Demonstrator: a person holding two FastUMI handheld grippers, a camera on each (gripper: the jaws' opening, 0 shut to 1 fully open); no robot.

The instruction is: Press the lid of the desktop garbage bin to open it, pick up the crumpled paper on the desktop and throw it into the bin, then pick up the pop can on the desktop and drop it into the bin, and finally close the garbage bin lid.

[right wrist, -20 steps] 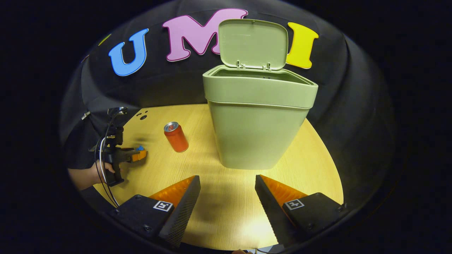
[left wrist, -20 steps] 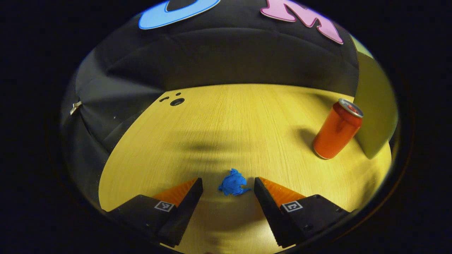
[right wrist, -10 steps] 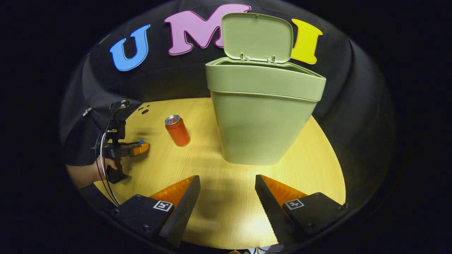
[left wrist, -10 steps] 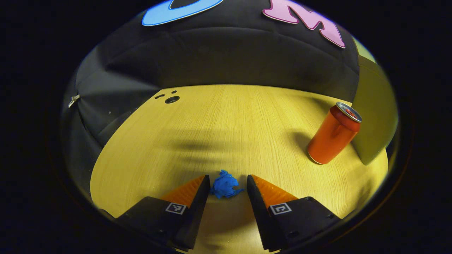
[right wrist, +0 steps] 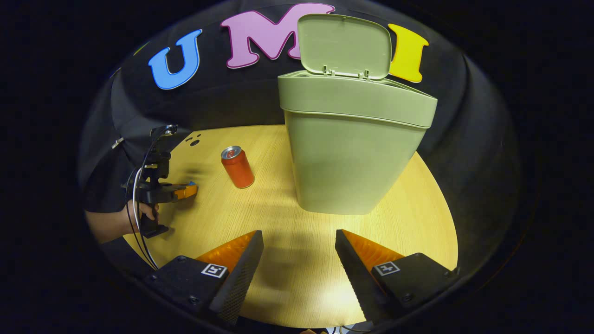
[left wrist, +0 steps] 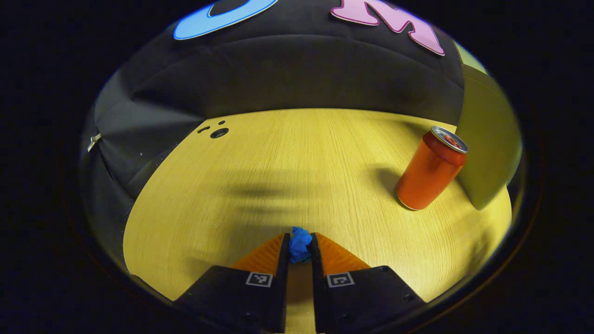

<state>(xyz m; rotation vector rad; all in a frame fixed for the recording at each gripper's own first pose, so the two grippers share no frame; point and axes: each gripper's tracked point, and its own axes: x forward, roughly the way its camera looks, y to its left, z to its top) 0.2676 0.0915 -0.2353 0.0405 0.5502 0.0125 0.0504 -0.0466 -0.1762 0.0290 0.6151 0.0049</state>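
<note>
Left gripper (left wrist: 300, 248) is clamped onto the little blue crumpled paper (left wrist: 300, 244) right down at the desktop (left wrist: 297, 162), well off to the pop can's (left wrist: 430, 169) left; it looks light and squishy, so I'd guess a pinch across the middle is plenty. Right gripper (right wrist: 299, 260) hangs wide open with nothing in it, and past it the bin (right wrist: 355, 148) stands just right of the can with its lid (right wrist: 344, 45) flipped up

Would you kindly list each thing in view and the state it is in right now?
Bin lid: open, standing upright.
Garbage bin: upright on the table.
Pop can: upright, untouched.
Crumpled paper: pinched between the fingers, at the tabletop.
Left hand-held gripper: shut on the paper.
Right hand-held gripper: open, empty.
</note>
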